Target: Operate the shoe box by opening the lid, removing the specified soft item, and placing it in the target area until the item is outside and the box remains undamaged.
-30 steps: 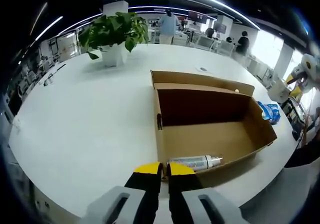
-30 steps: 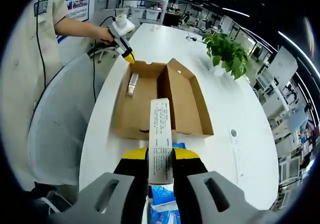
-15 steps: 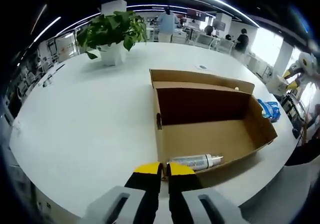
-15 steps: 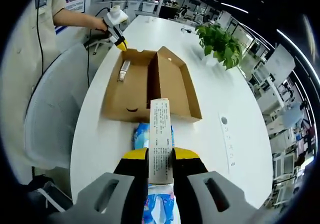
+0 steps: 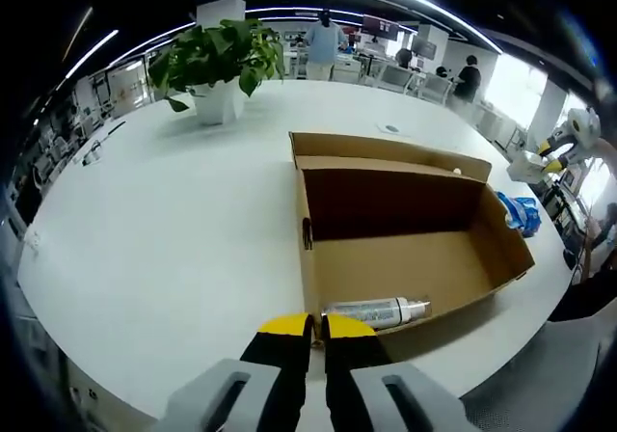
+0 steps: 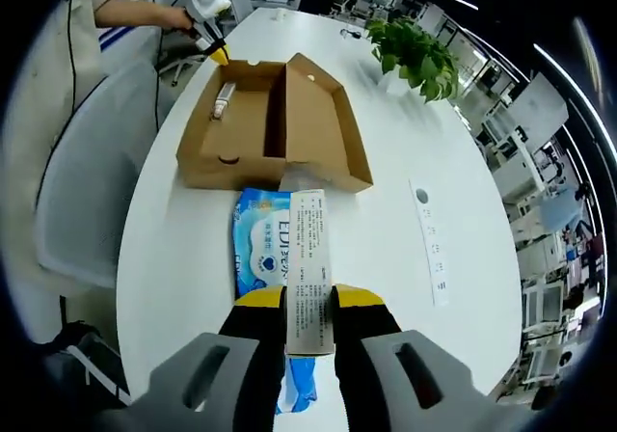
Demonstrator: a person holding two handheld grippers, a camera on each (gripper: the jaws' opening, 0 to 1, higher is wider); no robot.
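- The right claw (image 6: pixel 309 302) is clamped on the white end flap of a blue soft pack (image 6: pixel 273 258), its yellow-tipped jaws pressed against the flap from both sides.
- The printed flap stands up between the jaws, while the rest of the pack lies below on the white tabletop (image 6: pixel 405 143), outside the box.
- Just beyond the pack's far end sits the open cardboard shoe box (image 6: pixel 270 123), near the pack; whether they touch cannot be told.
- The box's lid (image 6: pixel 323 114) is folded back and lies open beside the tray.
- A slim bottle (image 6: pixel 225 99) lies in the tray near its far end.
- In the left gripper view, the left claw (image 5: pixel 313 326) has its jaws drawn together with nothing between them, hovering at the near wall of the box (image 5: pixel 405 249).
- The bottle (image 5: pixel 378 311) lies on its side just inside that wall, close to the claw tips.
- The blue pack (image 5: pixel 523 214) shows past the far right corner of the box, on the tabletop (image 5: pixel 164 229).
- A potted plant (image 5: pixel 220 66) stands on the tabletop well apart from the box.
- The right gripper view also shows a grey chair (image 6: pixel 82 210) at the tabletop's edge and a person's sleeve (image 6: pixel 58 56) at the side.
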